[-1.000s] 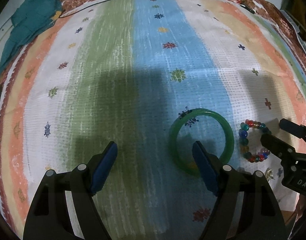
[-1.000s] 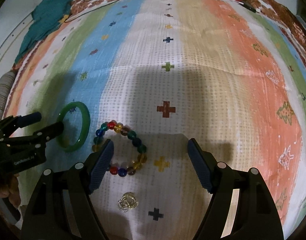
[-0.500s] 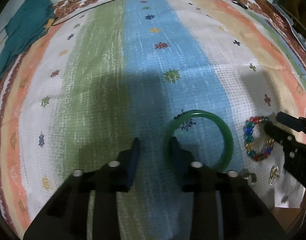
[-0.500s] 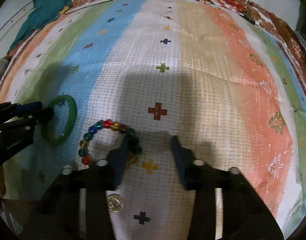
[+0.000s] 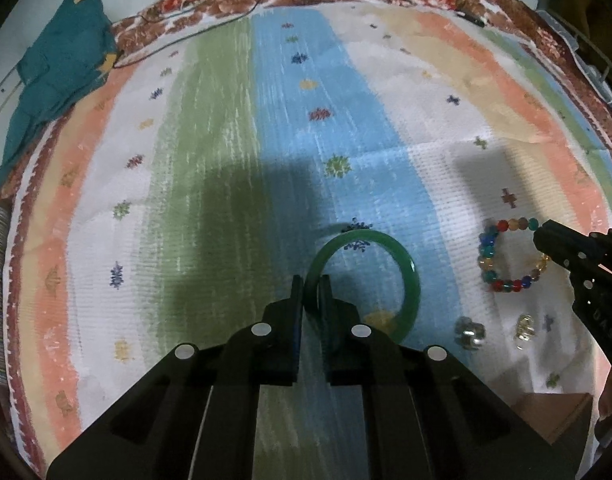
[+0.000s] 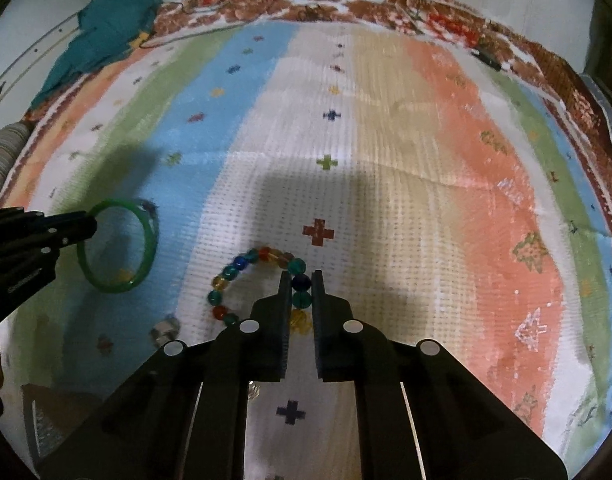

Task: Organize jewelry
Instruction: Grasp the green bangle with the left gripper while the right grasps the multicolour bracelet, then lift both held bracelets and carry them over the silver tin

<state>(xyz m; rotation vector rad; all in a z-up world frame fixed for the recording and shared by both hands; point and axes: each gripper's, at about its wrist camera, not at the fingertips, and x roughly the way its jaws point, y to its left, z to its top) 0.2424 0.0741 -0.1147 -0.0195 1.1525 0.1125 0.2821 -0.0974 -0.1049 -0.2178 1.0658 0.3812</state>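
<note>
My left gripper is shut on the left side of a green bangle, whose band runs between the two pads. The right wrist view shows the same bangle tilted, pinched by the left gripper at the left edge. My right gripper is shut on the right side of a bracelet of coloured beads, with dark blue and green beads between the pads. From the left wrist view the bead bracelet hangs from the right gripper.
A striped cloth covers the whole surface. Two small metal trinkets lie near its front edge, beside a brown box corner. A teal cloth lies at the far left, with thin wires along the far border.
Both grippers went from wide open to shut: the left closed on the green bangle, the right on the bead bracelet. Both pieces have lifted slightly and the bangle now tilts.
</note>
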